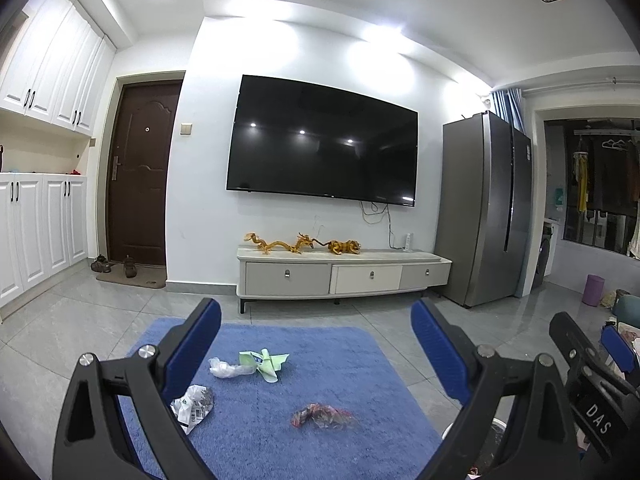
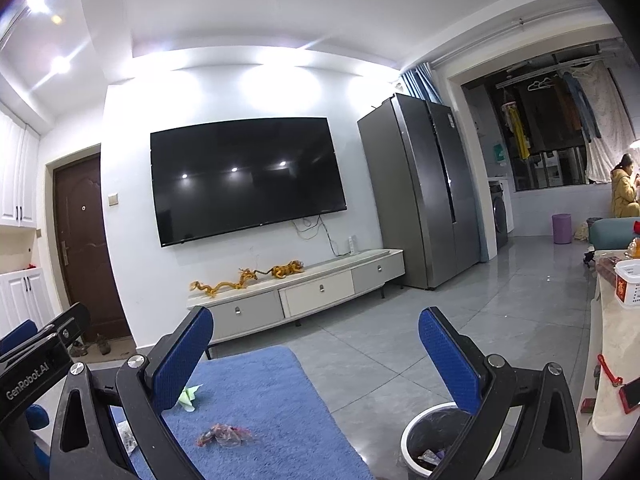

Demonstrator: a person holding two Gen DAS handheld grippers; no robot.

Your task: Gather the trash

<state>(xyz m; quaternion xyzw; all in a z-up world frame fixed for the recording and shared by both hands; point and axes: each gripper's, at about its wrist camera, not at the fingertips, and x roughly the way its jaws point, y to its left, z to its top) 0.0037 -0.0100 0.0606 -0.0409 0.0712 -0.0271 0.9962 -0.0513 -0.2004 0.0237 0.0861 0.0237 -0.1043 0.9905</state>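
Observation:
Several pieces of trash lie on a blue rug [image 1: 320, 360]: a green wrapper [image 1: 264, 362], a clear plastic scrap [image 1: 226, 368], a white printed wrapper [image 1: 192, 406] and a red crumpled wrapper [image 1: 322, 416]. My left gripper [image 1: 316, 344] is open above the rug with nothing between its fingers. My right gripper [image 2: 316, 350] is also open and empty, held over the rug's right edge. In the right wrist view the red wrapper [image 2: 224, 435] and green wrapper [image 2: 190, 396] show on the rug [image 2: 264, 392], and a white bin [image 2: 416, 432] with a black liner stands on the tiles at lower right.
A TV cabinet [image 1: 344, 272] with golden figurines stands below a wall TV [image 1: 324, 140]. A grey fridge [image 2: 424, 192] is to the right. A marble table [image 2: 612, 340] with a white basket is at far right. A person in yellow [image 2: 624, 192] sits beyond.

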